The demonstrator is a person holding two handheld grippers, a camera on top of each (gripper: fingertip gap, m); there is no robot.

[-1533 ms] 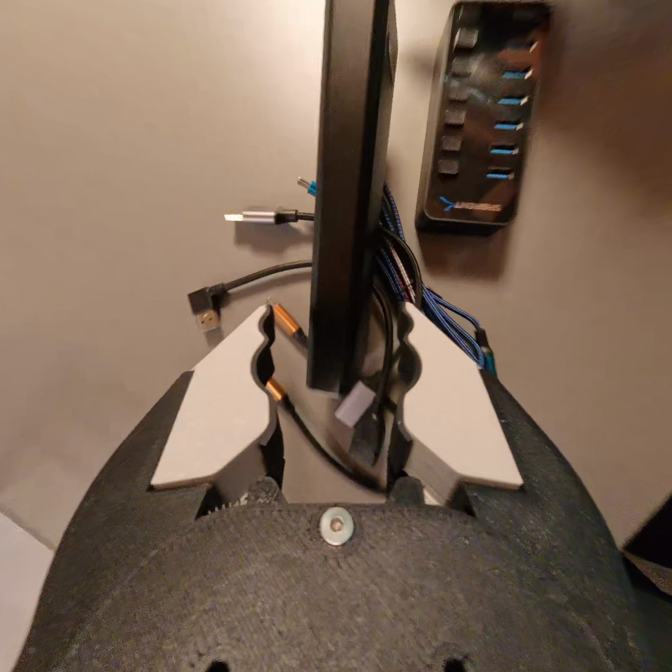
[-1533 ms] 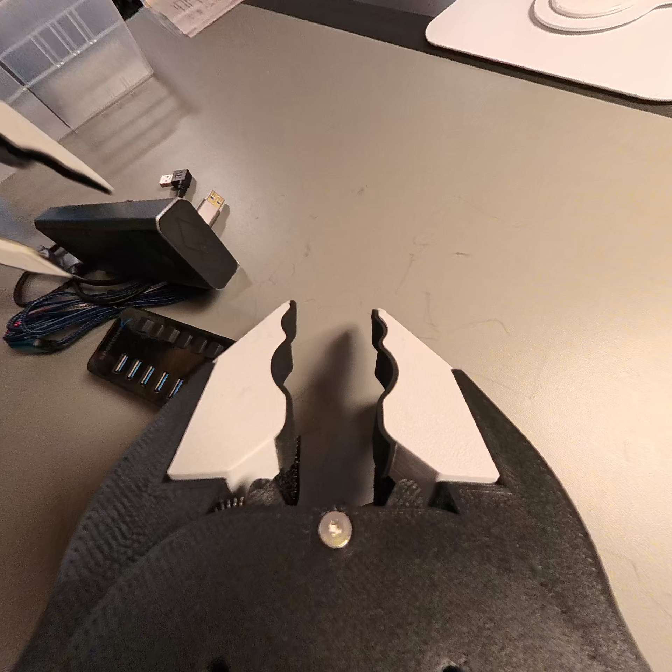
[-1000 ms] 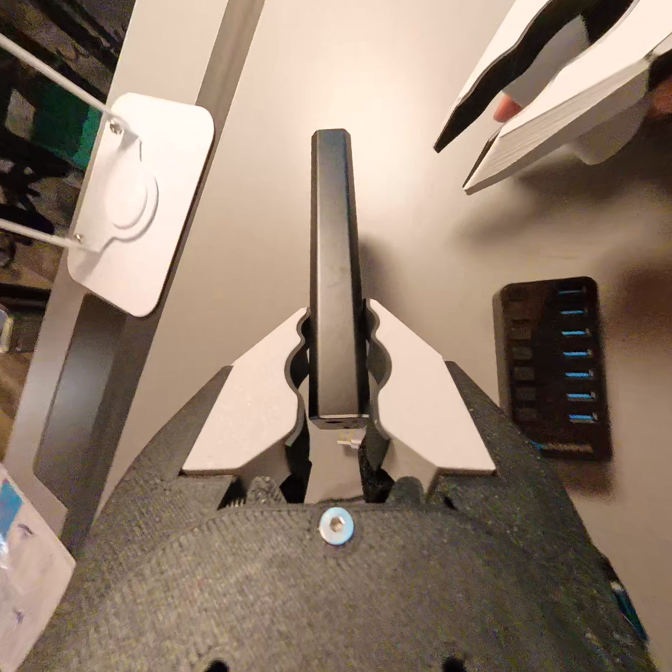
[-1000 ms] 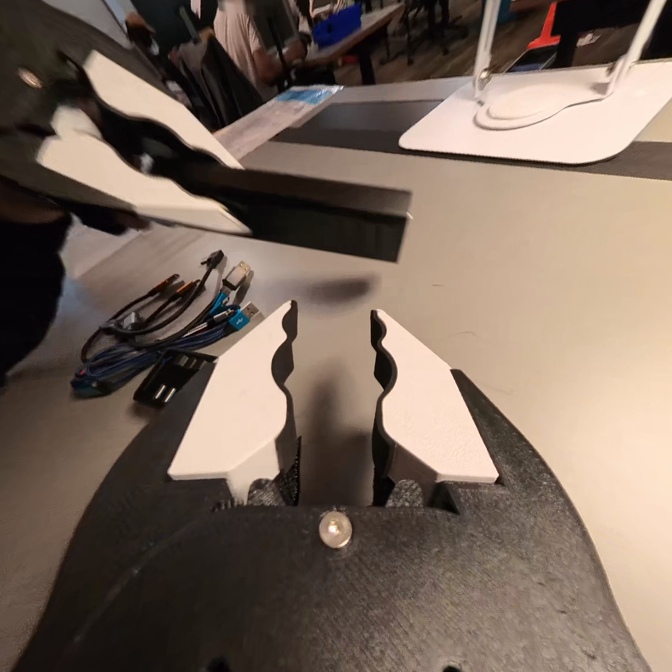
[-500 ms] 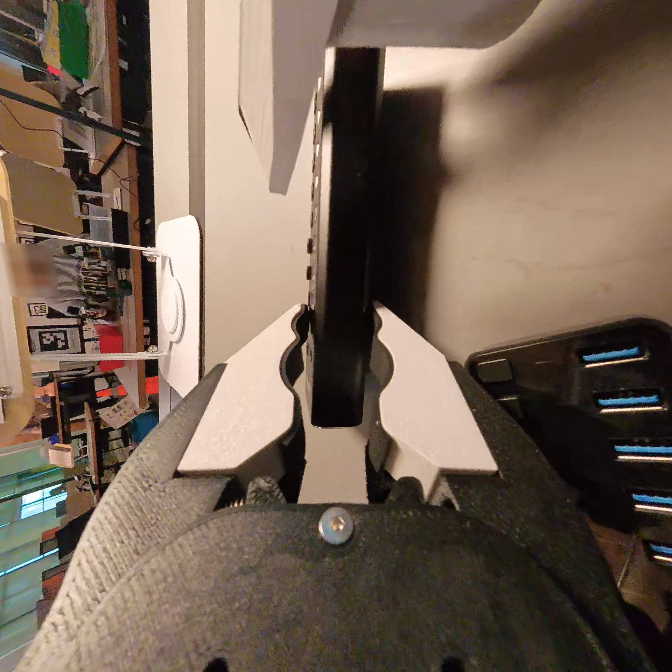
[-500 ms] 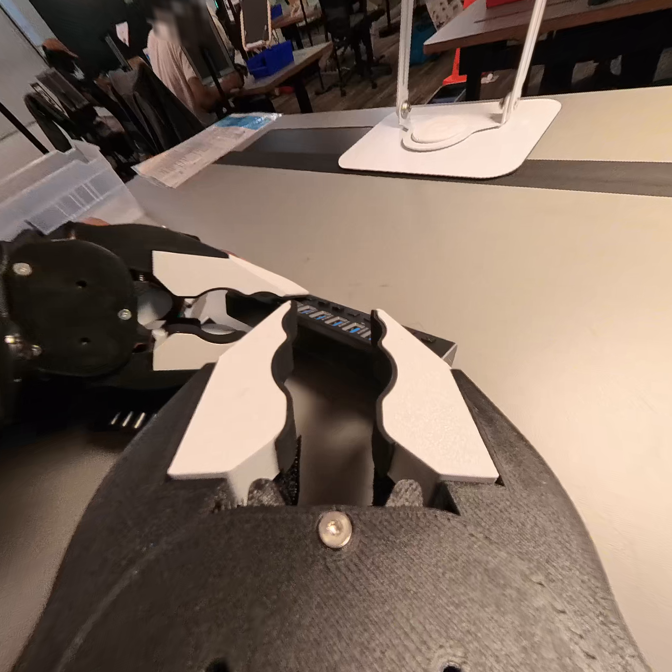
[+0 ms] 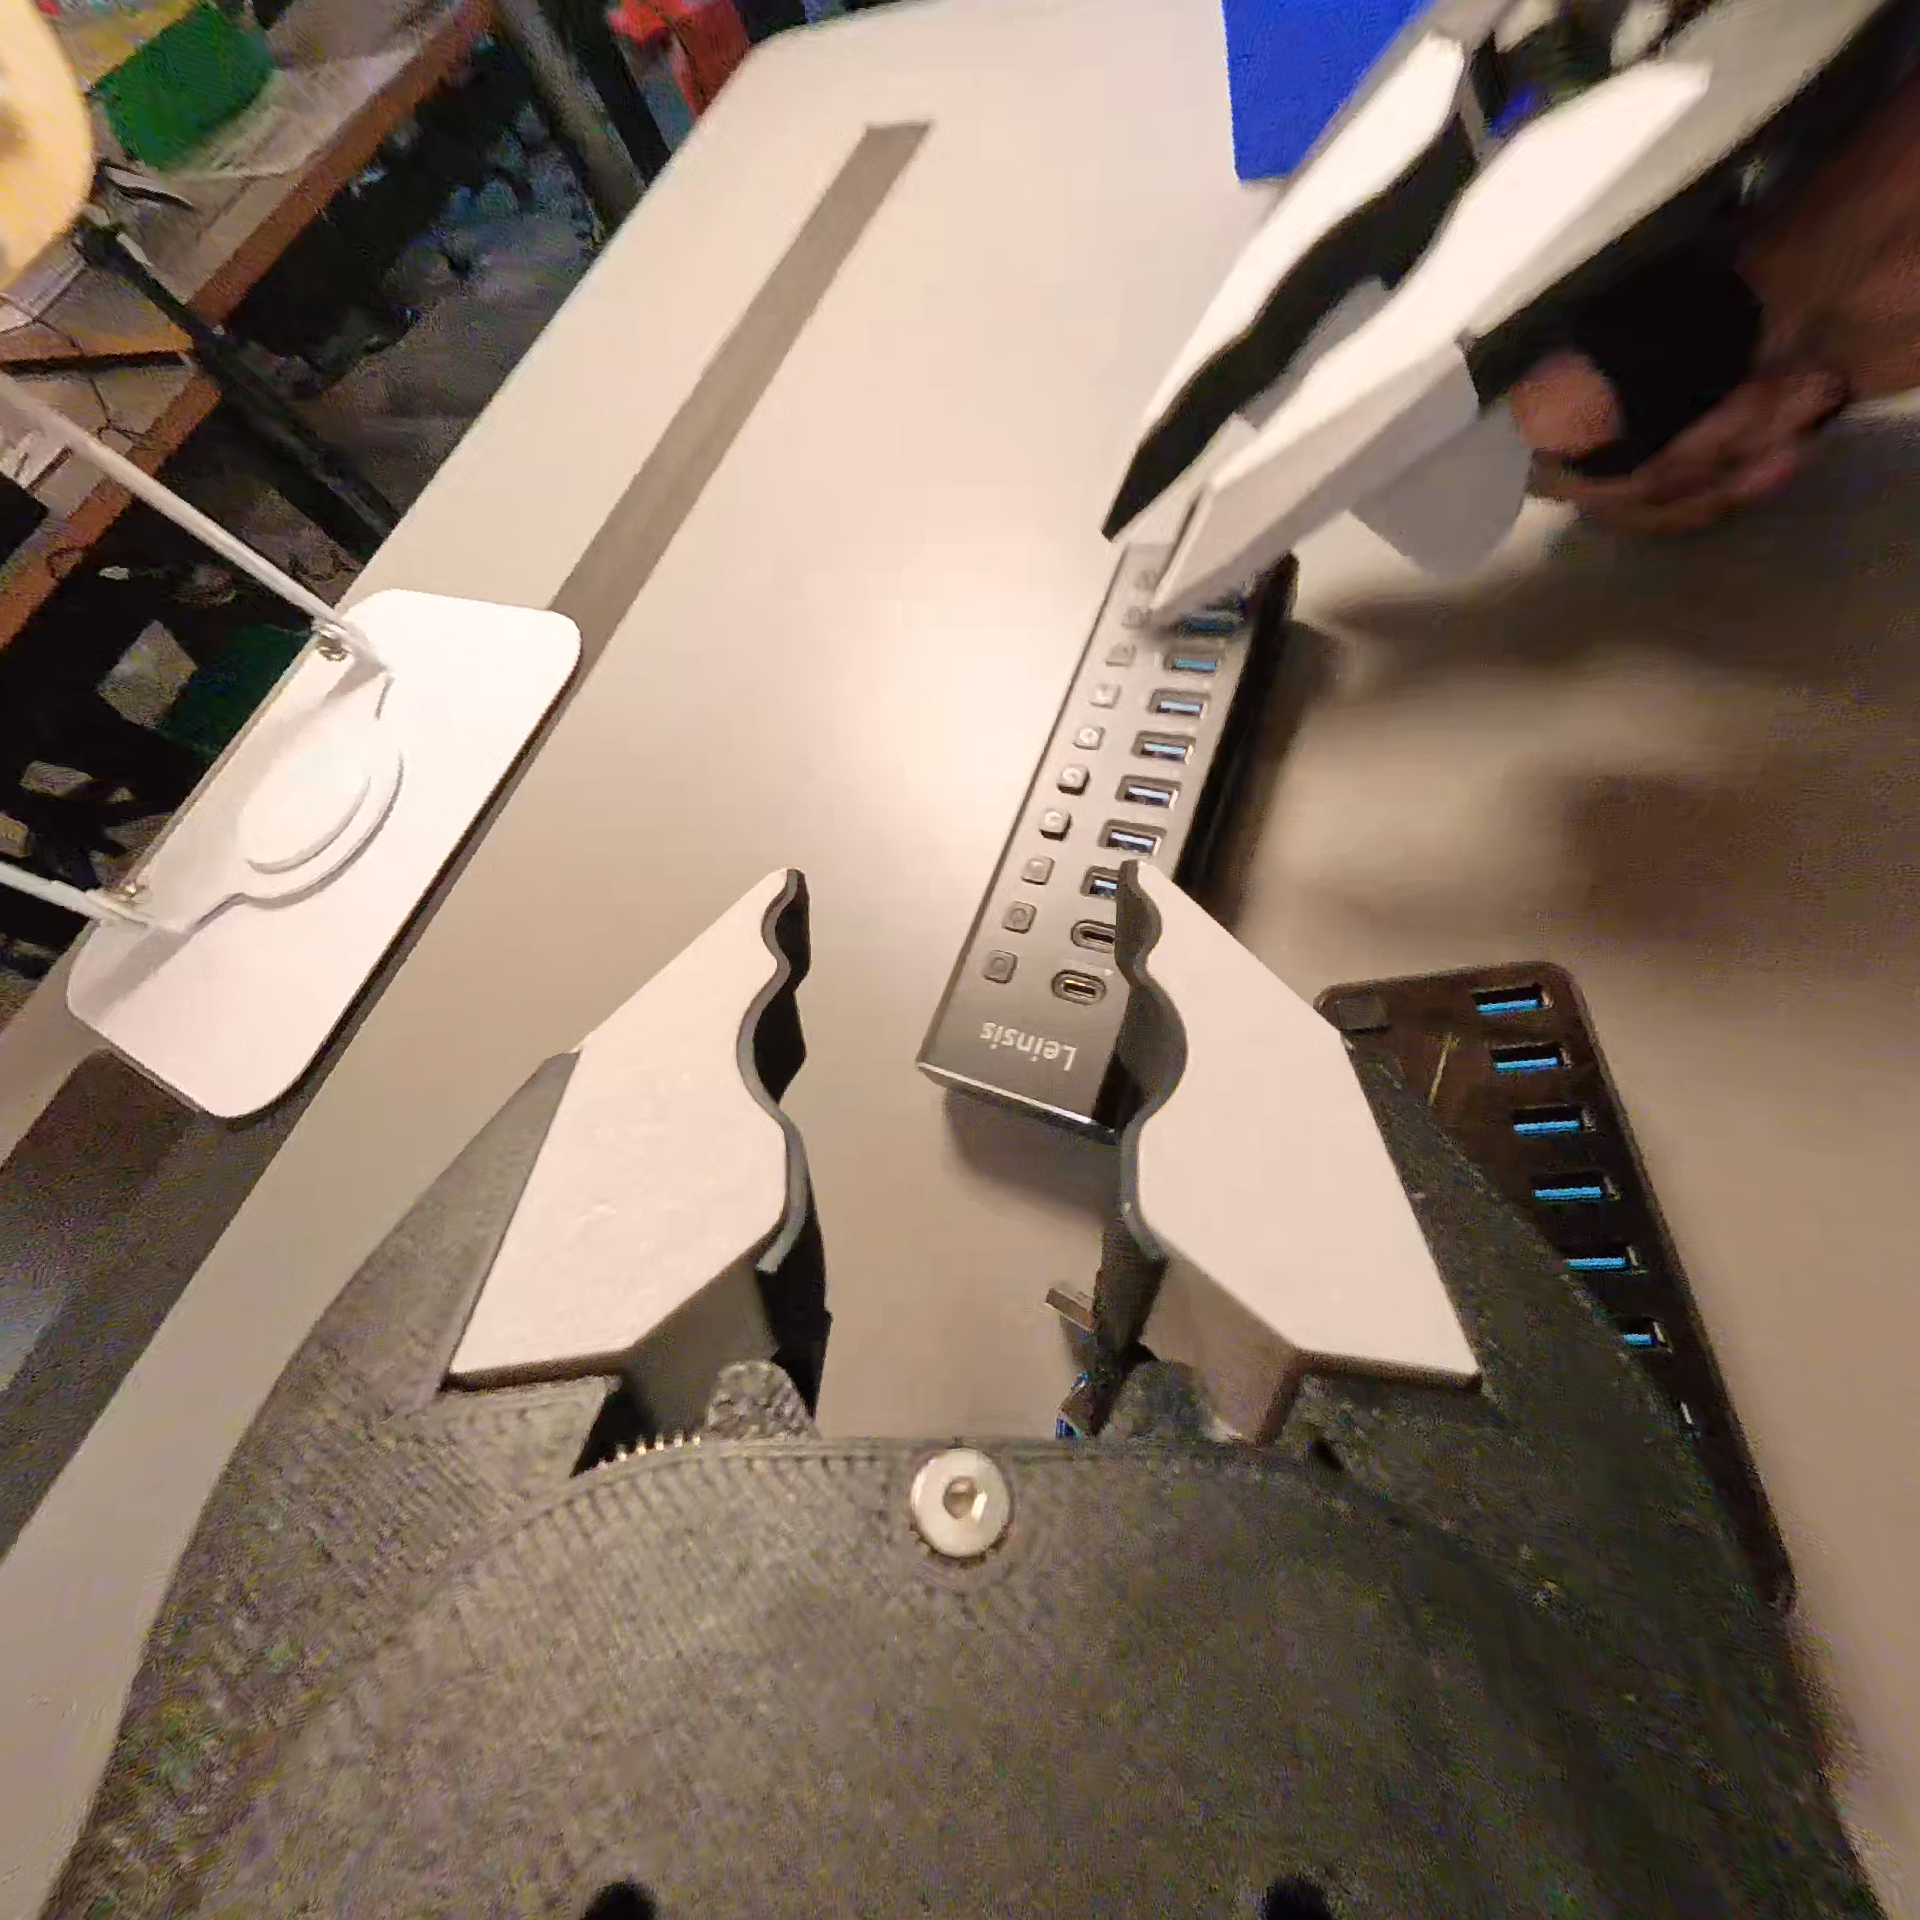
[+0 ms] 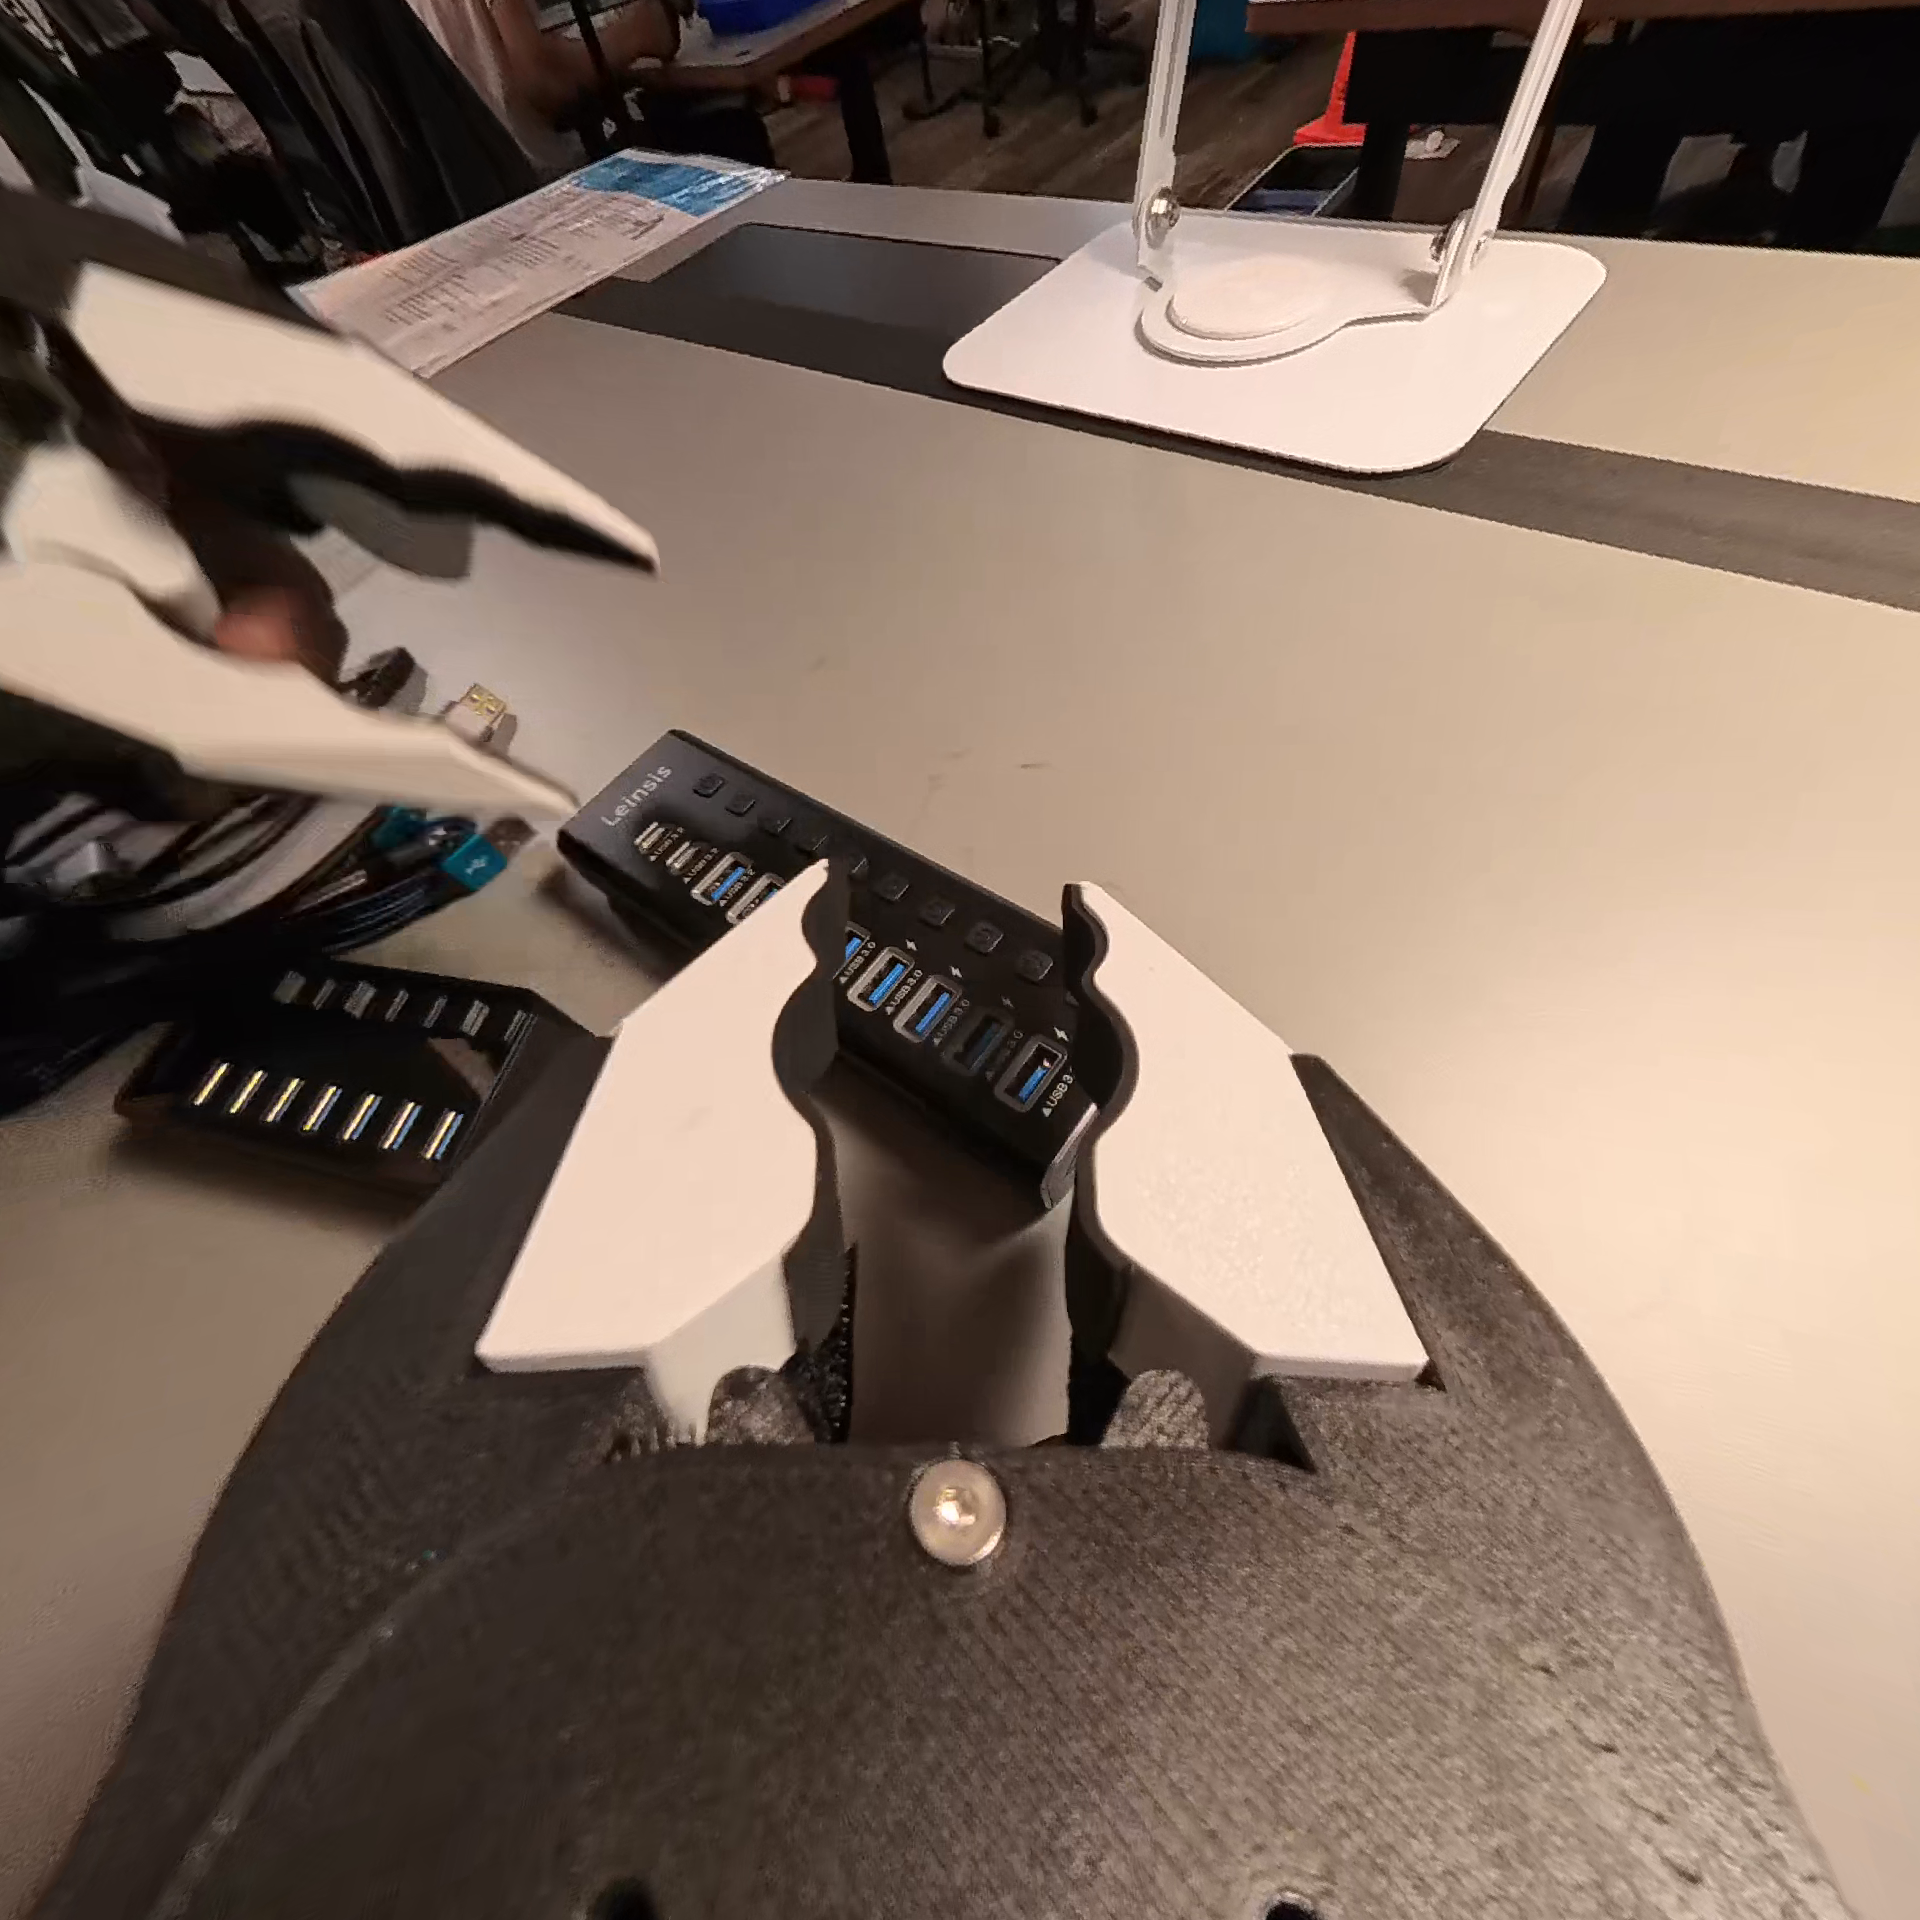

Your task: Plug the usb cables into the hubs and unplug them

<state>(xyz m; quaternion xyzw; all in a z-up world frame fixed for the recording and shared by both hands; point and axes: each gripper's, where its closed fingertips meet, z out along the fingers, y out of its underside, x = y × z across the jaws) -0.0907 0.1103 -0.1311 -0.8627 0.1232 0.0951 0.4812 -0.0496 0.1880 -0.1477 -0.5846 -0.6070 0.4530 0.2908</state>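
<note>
Mid-surface, both hubs (image 8: 790, 883) (image 8: 312, 1101) lie with empty ports (cables (image 8: 436, 862) loose beside them), left tool (image 7: 961, 883) and right tool (image 8: 945, 894) spread, nothing plugged yet.

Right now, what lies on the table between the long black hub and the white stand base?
Nothing: in the left wrist view, only bare table separates the long hub from the white stand base.
</note>
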